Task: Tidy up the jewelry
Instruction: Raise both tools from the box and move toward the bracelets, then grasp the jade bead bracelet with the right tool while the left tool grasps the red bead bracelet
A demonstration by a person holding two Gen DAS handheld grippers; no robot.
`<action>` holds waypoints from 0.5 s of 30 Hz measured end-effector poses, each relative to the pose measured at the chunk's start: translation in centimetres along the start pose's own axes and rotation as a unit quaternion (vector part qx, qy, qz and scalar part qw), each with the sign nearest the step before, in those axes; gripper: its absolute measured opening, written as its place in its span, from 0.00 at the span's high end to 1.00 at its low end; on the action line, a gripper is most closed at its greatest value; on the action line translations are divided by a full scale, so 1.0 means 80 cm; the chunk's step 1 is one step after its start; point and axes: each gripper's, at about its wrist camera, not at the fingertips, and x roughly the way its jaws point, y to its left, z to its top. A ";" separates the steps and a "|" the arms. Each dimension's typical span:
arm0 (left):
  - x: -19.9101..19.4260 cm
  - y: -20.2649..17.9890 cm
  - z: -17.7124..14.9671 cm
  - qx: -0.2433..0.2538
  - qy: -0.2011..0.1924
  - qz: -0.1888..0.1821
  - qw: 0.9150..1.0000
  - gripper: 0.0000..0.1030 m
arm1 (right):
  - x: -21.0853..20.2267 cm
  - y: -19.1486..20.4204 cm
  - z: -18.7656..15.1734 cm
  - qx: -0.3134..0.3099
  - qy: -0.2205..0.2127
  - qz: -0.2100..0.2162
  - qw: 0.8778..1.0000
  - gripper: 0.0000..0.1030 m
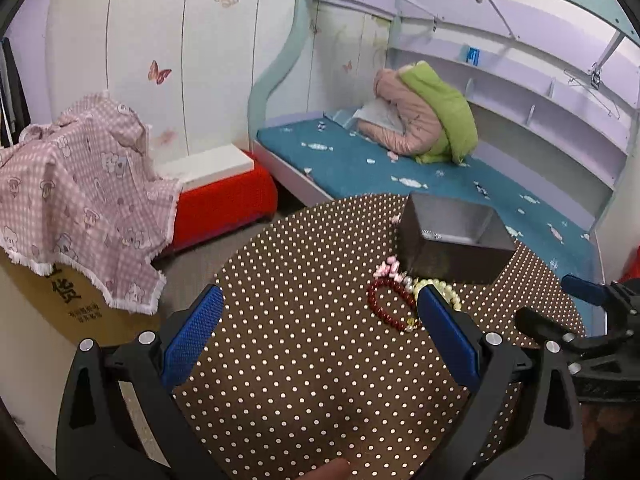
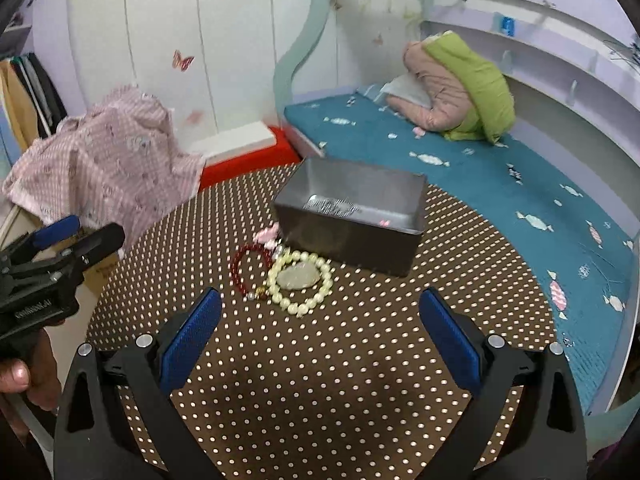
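A dark grey open box stands on the round polka-dot table; it also shows in the left wrist view. In front of it lie a red bead bracelet, a pearl bracelet around a pale stone, and a pink piece. The left wrist view shows the red bracelet, the pearls and the pink piece. My left gripper is open and empty, its right finger in front of the pearls. My right gripper is open and empty, short of the bracelets.
A bed with a teal cover and a pink and green bundle lies behind the table. A pink checked cloth covers a cardboard box at the left. A red stool stands by the wardrobe.
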 end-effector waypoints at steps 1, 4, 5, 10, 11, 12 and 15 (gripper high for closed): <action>0.004 0.000 -0.002 0.000 0.003 0.001 1.000 0.05 | 0.010 0.003 -0.003 -0.005 0.007 0.005 1.000 0.10; 0.015 -0.002 -0.006 0.003 0.012 0.005 1.000 0.05 | 0.039 0.009 -0.008 -0.022 0.031 0.009 0.999 0.29; 0.018 0.000 -0.008 0.003 0.015 0.006 1.000 0.05 | 0.051 0.011 -0.010 -0.030 0.040 0.010 0.999 0.33; 0.043 0.006 -0.014 0.004 0.036 0.013 0.999 0.05 | 0.089 0.020 -0.013 -0.054 0.059 0.031 0.996 0.53; 0.047 0.006 -0.016 0.005 0.040 0.014 0.999 0.05 | 0.096 0.023 -0.012 -0.060 0.064 0.033 0.996 0.54; 0.051 0.007 -0.017 0.005 0.045 0.015 0.999 0.05 | 0.103 0.025 -0.013 -0.066 0.067 0.036 0.995 0.56; 0.063 0.007 -0.020 0.006 0.053 0.017 0.998 0.05 | 0.117 0.028 -0.013 -0.081 0.069 0.035 0.994 0.61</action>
